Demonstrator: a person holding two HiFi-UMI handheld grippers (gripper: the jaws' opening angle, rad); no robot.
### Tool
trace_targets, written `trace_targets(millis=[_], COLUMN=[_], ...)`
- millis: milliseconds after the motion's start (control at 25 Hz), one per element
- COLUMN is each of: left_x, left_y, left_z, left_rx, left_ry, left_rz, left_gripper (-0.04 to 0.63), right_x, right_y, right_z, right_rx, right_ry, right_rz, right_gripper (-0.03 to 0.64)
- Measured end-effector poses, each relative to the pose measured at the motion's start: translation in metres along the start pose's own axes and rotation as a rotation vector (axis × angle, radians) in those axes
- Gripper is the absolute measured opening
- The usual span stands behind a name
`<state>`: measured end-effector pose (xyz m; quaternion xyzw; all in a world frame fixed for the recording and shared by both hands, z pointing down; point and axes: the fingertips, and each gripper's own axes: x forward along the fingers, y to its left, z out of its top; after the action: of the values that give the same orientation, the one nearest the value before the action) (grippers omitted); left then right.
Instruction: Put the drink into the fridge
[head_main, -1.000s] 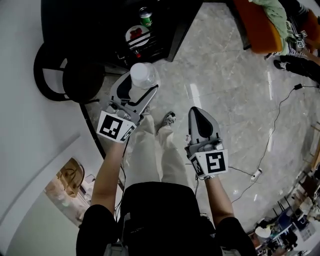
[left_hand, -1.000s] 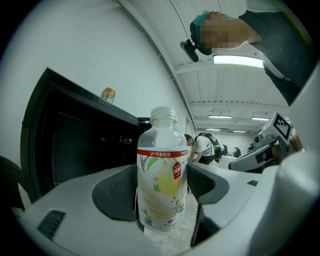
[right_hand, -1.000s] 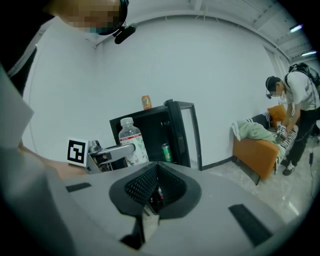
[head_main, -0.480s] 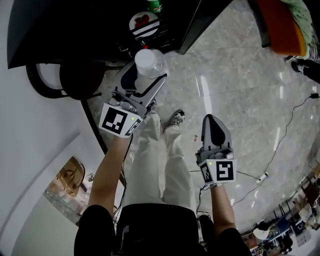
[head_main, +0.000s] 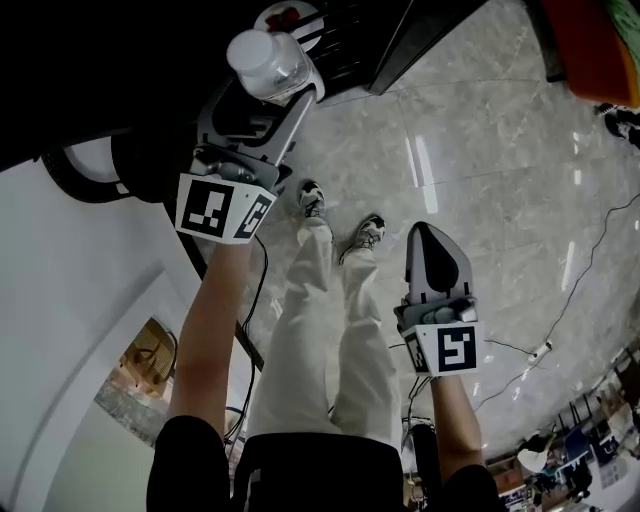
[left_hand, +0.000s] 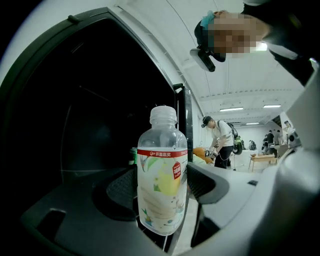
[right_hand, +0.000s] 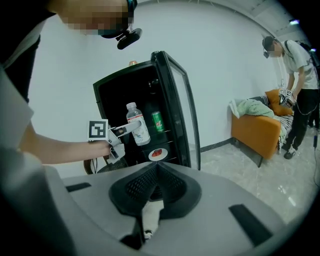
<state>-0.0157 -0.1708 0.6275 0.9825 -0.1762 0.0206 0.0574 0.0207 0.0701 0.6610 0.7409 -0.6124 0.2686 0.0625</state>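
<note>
The drink bottle (left_hand: 162, 185) is clear smooth plastic with a glossy printed label. The right gripper (right_hand: 156, 175) is matt grey plastic, its pads (right_hand: 135, 187) dark and finely ribbed. The floor (head_main: 480, 150) is glossy polished stone. The fridge door (right_hand: 180, 115) is glass in a black frame. The trousers (head_main: 310, 330) are pale cloth

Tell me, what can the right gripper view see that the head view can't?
Only the right gripper view shows the green can on a shelf inside the fridge. Only the head view shows the person's shoes and pale trousers from above. Both show the bottle gripped by the left gripper, and the plate in the fridge.
</note>
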Motion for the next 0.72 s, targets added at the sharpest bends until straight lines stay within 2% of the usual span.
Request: trace_targets(millis=[160,360,600,720], left_x=[0.014,0.033,0.053,0.057], left_y=[0.021,0.038,0.057,0.068], left_z=[0.01,0.025,0.014,0.01], left_rx=[0.021,0.074,0.084,0.09], left_ry=[-0.042,-0.061,-0.016,-0.008], left_rz=[0.044,0.04,0.039,0.074], left_gripper=[0.321,0.321,0.321,0.321], right_x=[0.008,0.015,0.025,0.028], right_y=[-0.001,0.003,0.008,0.009], right_z=[-0.005,-0.008,-0.009,-0.009], right_rx=[-0.011,-0.017,-0.001,0.005], right_ry=[0.013,0.03,0.028,0.031], right_rz=[0.007,0.01,0.001,0.001], right_gripper=[0.014,0.014,0.014,0.014])
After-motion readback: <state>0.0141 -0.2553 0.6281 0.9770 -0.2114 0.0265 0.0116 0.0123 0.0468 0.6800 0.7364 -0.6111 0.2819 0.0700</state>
